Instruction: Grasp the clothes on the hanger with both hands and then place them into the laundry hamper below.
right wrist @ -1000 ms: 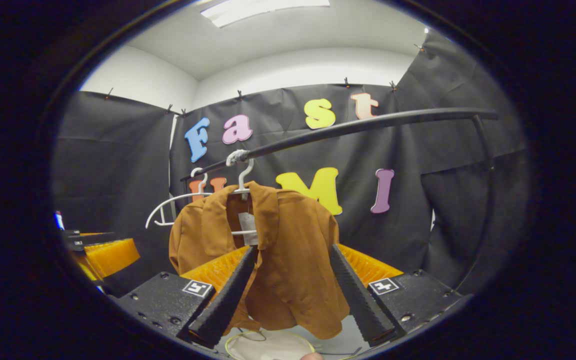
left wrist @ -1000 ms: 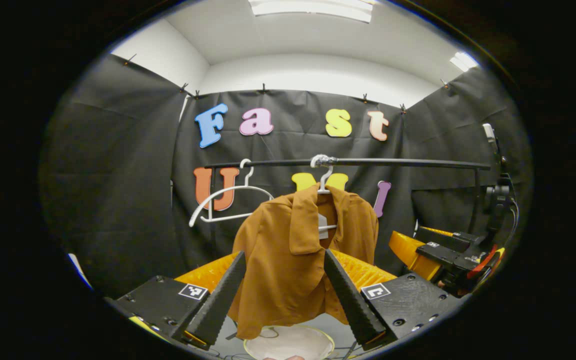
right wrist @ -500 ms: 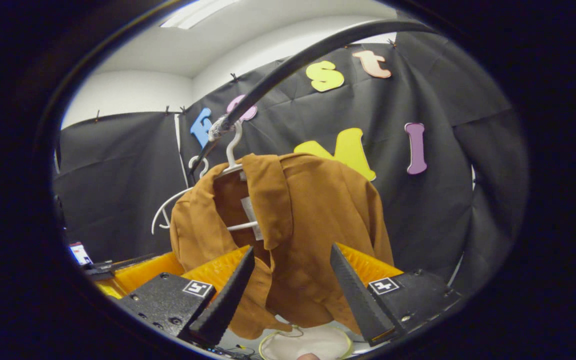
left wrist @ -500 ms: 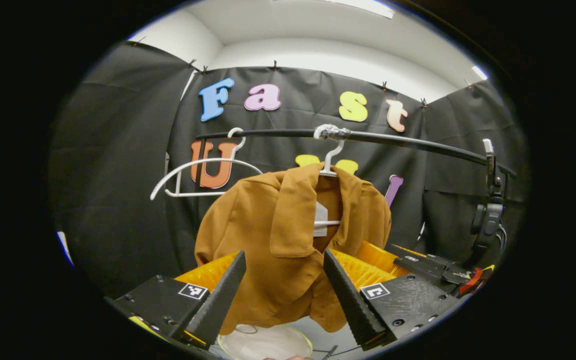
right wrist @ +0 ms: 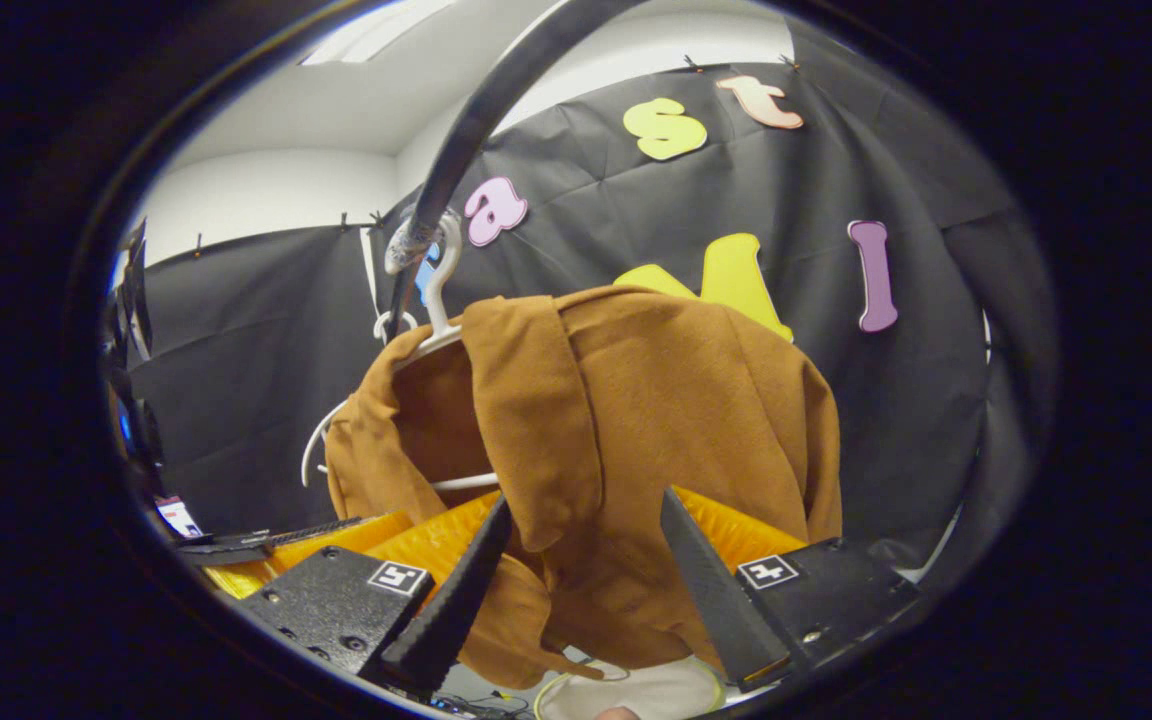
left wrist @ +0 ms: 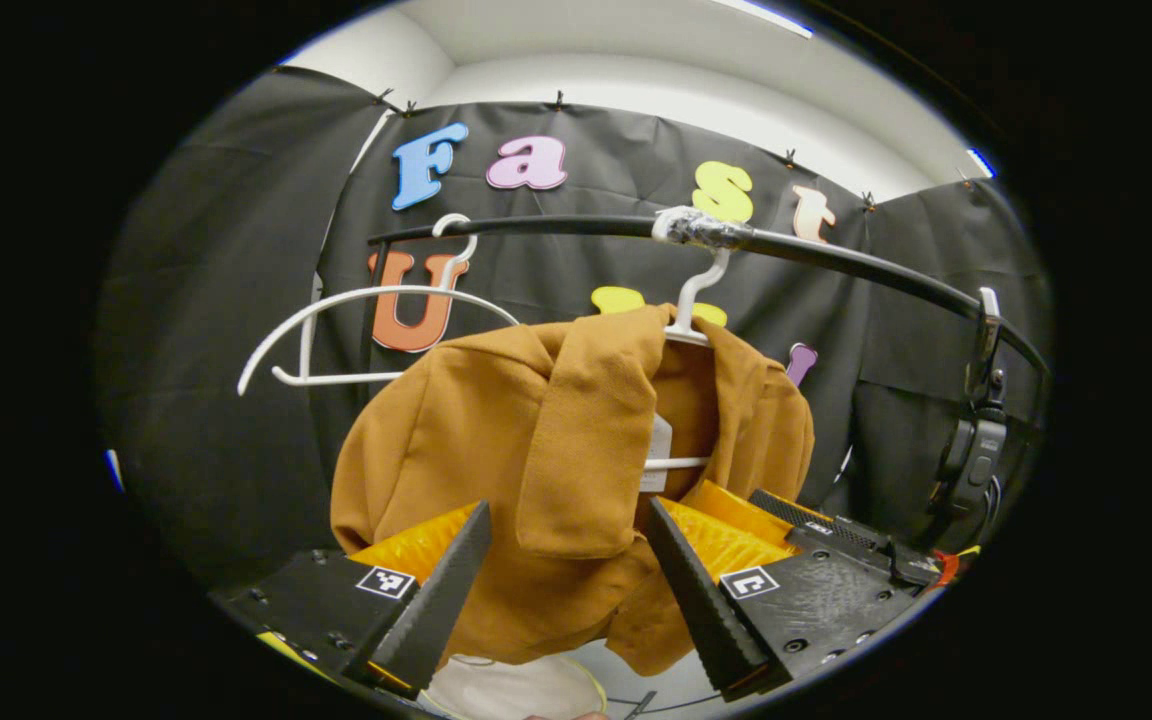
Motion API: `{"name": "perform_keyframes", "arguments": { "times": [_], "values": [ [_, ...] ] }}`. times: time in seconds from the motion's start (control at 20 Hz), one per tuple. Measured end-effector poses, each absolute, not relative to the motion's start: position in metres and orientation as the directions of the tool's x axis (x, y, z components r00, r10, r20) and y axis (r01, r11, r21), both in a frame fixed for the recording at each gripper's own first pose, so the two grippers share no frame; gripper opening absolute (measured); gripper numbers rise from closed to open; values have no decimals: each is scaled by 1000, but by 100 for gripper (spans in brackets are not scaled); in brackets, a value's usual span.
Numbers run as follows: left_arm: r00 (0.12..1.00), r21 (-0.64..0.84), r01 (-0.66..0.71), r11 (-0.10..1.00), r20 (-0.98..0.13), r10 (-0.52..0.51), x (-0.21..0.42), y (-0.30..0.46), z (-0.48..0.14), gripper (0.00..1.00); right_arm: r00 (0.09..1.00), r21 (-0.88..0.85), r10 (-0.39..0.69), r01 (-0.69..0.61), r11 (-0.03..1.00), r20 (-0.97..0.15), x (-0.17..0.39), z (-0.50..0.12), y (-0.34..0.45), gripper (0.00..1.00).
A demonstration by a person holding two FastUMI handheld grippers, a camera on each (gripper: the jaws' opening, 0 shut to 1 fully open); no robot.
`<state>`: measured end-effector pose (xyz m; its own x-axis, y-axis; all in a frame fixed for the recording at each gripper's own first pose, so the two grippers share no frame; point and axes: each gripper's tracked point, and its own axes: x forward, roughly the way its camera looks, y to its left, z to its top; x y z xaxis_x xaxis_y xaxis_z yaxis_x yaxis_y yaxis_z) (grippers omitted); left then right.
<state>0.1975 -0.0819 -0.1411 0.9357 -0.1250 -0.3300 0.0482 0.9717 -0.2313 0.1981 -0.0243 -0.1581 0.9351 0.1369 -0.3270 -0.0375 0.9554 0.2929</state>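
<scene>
In the left gripper view, the empty white hanger [left wrist: 336, 310] sits at upper left on the black rail [left wrist: 836, 262], higher in the frame than a second ago. At centre the brown shirt [left wrist: 536, 440] hangs on its own white hanger [left wrist: 693, 300] and looms much larger than before. The left tongs [left wrist: 566, 590] stand apart at the bottom, framing the shirt's lower front without pressing it. The pale laundry hamper [left wrist: 506, 690] peeks out below the hem.

In the right gripper view, the shirt [right wrist: 656, 420] has likewise grown to fill the centre. The right tongs [right wrist: 576, 590] are spread apart around its lower edge, nothing clamped.
</scene>
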Motion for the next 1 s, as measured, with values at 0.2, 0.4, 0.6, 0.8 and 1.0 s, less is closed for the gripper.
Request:
{"name": "perform_keyframes", "arguments": {
  "times": [0.2, 0.4, 0.6, 0.8, 1.0],
  "values": [
    [931, -258, 34, 966, -344, -124, 211, -91, -150, 95, 931, 296, 145, -42, 954, -336, 211, -164, -28, 97],
    [929, -290, -4, 957, -356, -104, 229, -89, -155, 100, 939, 315, 122, -15, 949, -323, 220, -166, -39, 96],
    [926, -301, -26, 953, -367, -91, 235, -89, -159, 100, 938, 360, 135, -11, 933, -321, 228, -174, -35, 84],
    [924, -287, 0, 958, -366, -109, 239, -92, -165, 85, 933, 385, 205, -80, 920, -296, 228, -171, -19, 78],
    [922, -303, -25, 953, -375, -96, 240, -82, -168, 54, 933, 403, 221, -92, 911, -285, 230, -171, -17, 46]
  ]
}}
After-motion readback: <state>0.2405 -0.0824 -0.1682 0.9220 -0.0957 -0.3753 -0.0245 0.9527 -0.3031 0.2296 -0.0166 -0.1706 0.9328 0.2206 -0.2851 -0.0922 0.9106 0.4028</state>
